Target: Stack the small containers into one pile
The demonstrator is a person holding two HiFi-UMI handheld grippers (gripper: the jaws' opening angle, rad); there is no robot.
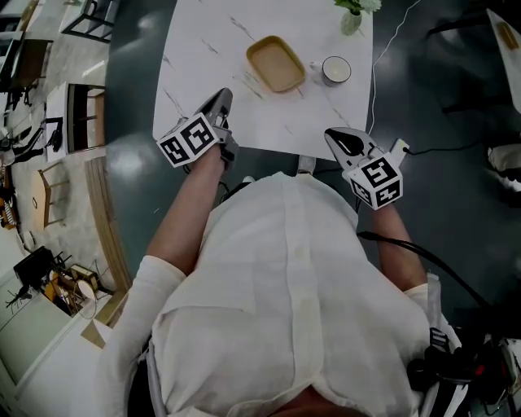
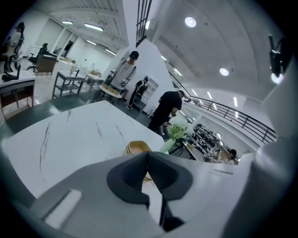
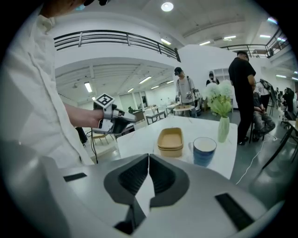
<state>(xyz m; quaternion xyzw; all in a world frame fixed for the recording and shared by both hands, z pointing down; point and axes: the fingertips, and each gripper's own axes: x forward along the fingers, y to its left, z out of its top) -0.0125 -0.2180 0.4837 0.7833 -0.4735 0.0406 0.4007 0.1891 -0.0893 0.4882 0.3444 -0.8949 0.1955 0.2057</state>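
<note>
Tan rectangular containers sit nested in one pile on the white marble table, toward its far right. The right gripper view shows the pile as two stacked rims. My left gripper hovers over the table's near edge, well short of the pile, jaws shut and empty. In its own view the left gripper half hides the pile. My right gripper is off the near right edge, also shut on nothing. In the right gripper view, its jaws meet below the pile.
A white and blue mug stands just right of the pile, with a vase of flowers behind it. A cable hangs off the table's right side. People stand beyond the table. Chairs and shelves line the left.
</note>
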